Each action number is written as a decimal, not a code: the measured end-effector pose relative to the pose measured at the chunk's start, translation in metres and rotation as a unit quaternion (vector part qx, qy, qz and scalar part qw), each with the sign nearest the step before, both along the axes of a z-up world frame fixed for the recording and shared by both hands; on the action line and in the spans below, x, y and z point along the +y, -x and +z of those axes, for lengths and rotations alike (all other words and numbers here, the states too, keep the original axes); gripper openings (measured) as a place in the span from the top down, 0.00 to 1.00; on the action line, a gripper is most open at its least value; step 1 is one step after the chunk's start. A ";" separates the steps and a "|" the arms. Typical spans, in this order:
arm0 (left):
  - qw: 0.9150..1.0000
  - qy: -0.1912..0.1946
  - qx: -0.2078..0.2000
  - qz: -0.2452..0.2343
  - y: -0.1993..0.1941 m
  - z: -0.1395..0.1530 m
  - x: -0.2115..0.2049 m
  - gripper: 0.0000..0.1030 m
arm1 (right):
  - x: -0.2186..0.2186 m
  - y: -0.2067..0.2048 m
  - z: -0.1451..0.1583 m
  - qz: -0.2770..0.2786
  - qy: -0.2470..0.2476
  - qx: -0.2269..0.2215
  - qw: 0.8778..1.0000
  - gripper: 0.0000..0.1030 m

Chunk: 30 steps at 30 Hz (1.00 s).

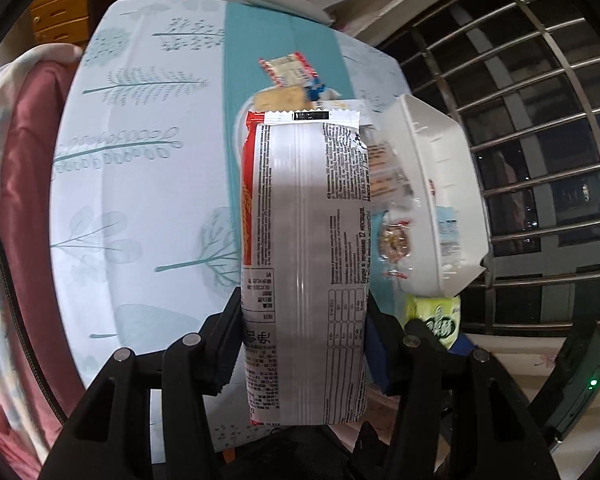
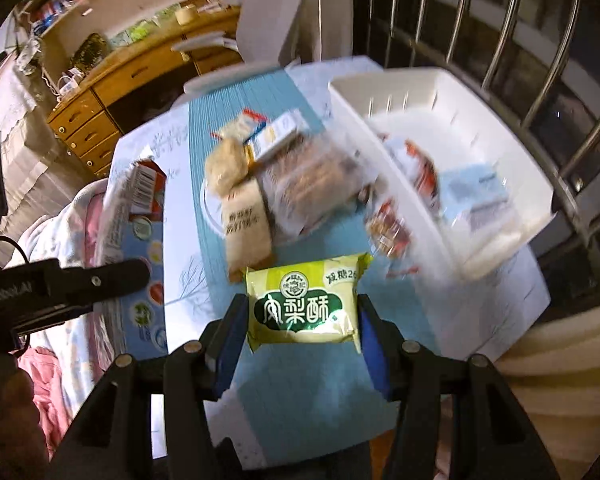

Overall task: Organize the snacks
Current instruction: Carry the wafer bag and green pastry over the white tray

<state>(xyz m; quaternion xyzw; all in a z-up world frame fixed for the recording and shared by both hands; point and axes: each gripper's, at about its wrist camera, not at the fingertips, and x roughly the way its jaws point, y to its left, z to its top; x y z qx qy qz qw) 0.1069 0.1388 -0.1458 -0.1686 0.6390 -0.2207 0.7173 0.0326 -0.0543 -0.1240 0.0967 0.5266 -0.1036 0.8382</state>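
Observation:
My left gripper (image 1: 304,344) is shut on a long white-and-red biscuit packet (image 1: 304,240), held upright above the table with its printed back towards the camera. In the right wrist view the same packet (image 2: 140,200) shows at the left, with a black left finger (image 2: 100,280) across it. My right gripper (image 2: 302,320) is shut on a yellow-green pastry packet (image 2: 304,304), lifted off the table and also seen at the lower right of the left wrist view (image 1: 436,320). A white bin (image 2: 420,92) at the right holds a few packets (image 2: 424,168). A pile of loose snacks (image 2: 300,176) lies beside it.
The table wears a pale tree-print cloth with a teal stripe (image 1: 256,40). Metal window bars (image 2: 540,60) run behind the bin. A wooden desk with drawers (image 2: 100,120) stands at the far left. A pink blanket (image 1: 24,160) lies left of the table.

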 end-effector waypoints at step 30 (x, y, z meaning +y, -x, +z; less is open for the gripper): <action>0.992 0.080 -0.082 0.052 0.001 0.037 -0.186 0.50 | -0.195 -0.027 0.043 0.106 0.074 -0.065 0.989 0.48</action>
